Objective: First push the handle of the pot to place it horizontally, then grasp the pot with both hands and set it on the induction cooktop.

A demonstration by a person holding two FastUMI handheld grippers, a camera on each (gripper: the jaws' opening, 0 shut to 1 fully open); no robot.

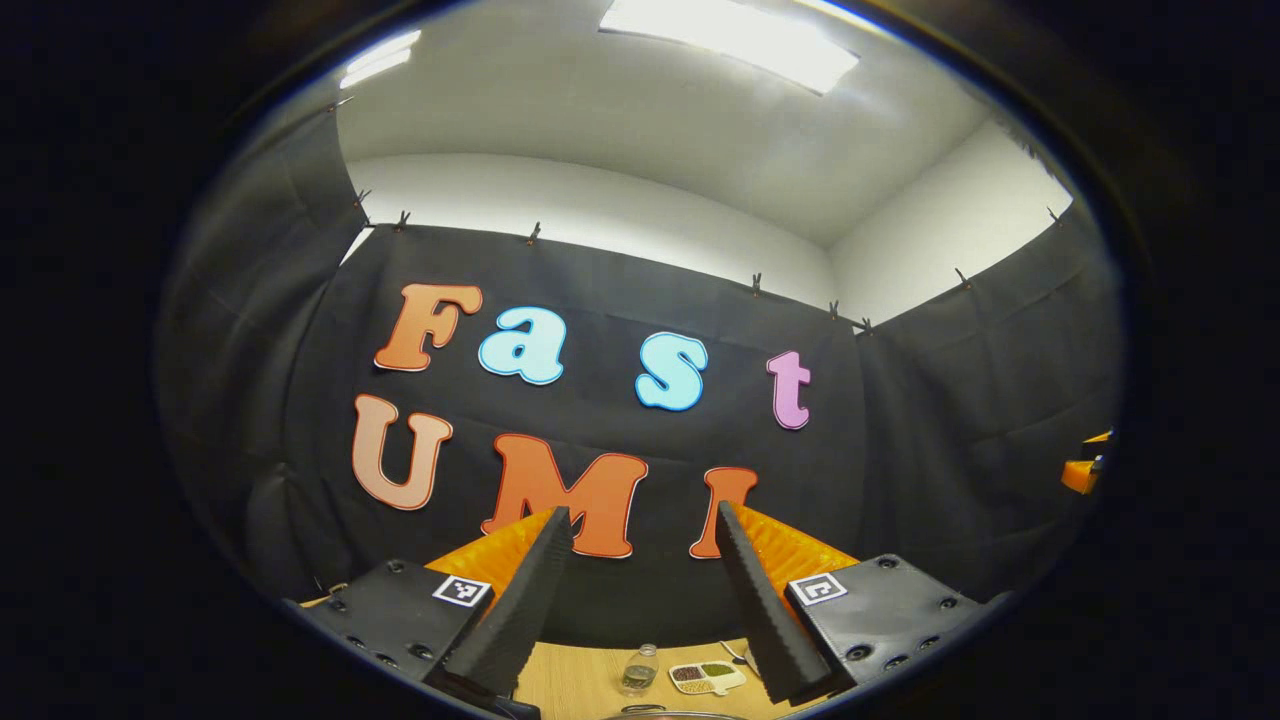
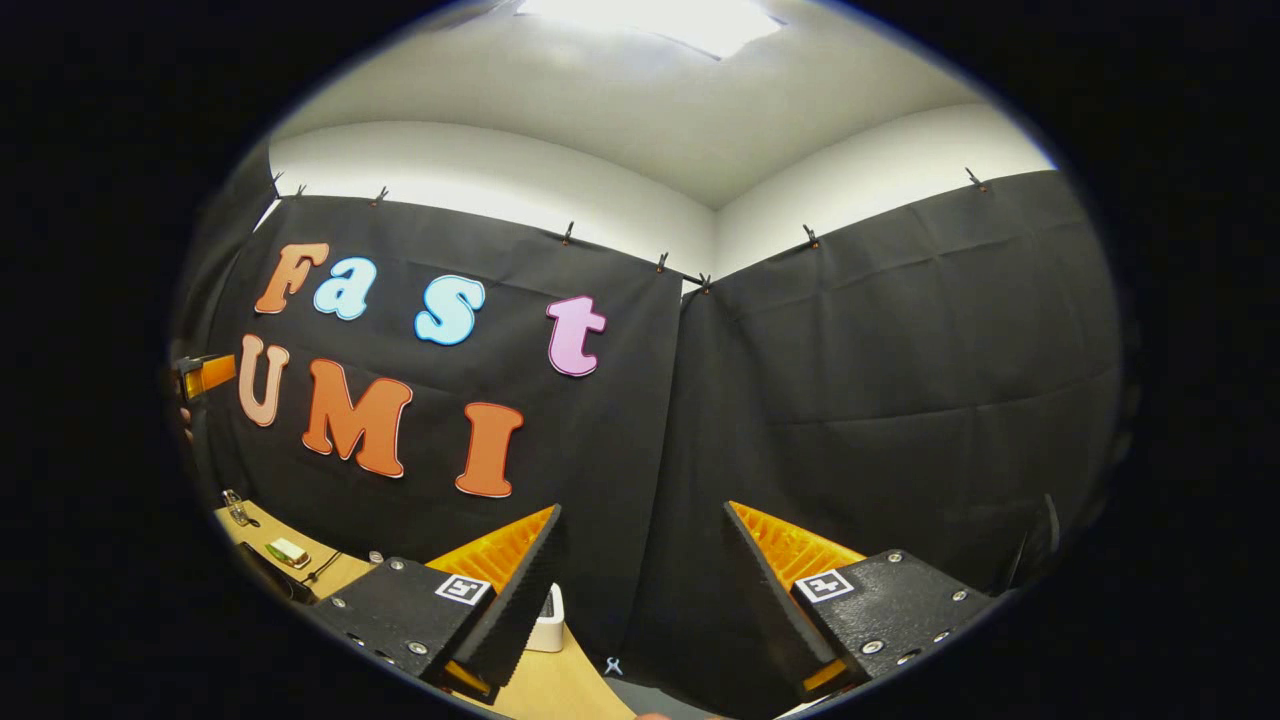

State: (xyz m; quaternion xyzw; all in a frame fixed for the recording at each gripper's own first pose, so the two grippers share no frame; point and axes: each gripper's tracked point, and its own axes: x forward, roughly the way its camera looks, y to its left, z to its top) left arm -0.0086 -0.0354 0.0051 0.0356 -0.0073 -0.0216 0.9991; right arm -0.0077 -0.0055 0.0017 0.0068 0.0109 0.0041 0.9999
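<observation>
So, both tongs are raised and look at the booth wall, with the counter low in each view.

Left tongs (image 1: pixel 640 520): released — the two fingers stand well apart with nothing between them, tips against the black cloth.

Right tongs (image 2: pixel 642 515): released too, fingers spread wide, nothing held.

Pot (image 1: pixel 668 714): just a sliver of a metal rim at the very bottom edge of the left gripper view, below and between the left fingers. Its handle and how it lies cannot be told.

Counter (image 1: pixel 580 680): light wood, seen between the left fingers and again at the lower left of the right gripper view.

Jar (image 1: pixel 639 671): small and clear, upright on the counter beyond the pot's rim.

Tray (image 1: pixel 707 678): a small pale dish with compartments of dark and greenish bits, just beside the jar, toward the right finger.

White box (image 2: pixel 549 622): on the counter in the right gripper view, partly behind the left finger of the right tongs.

Other gripper: an orange part shows at the far right edge of the left gripper view (image 1: pixel 1088 468) and at the far left edge of the right gripper view (image 2: pixel 205 375) — well apart from each camera's own fingers.

Ceiling light (image 1: pixel 730 40): a bright panel overhead.
</observation>
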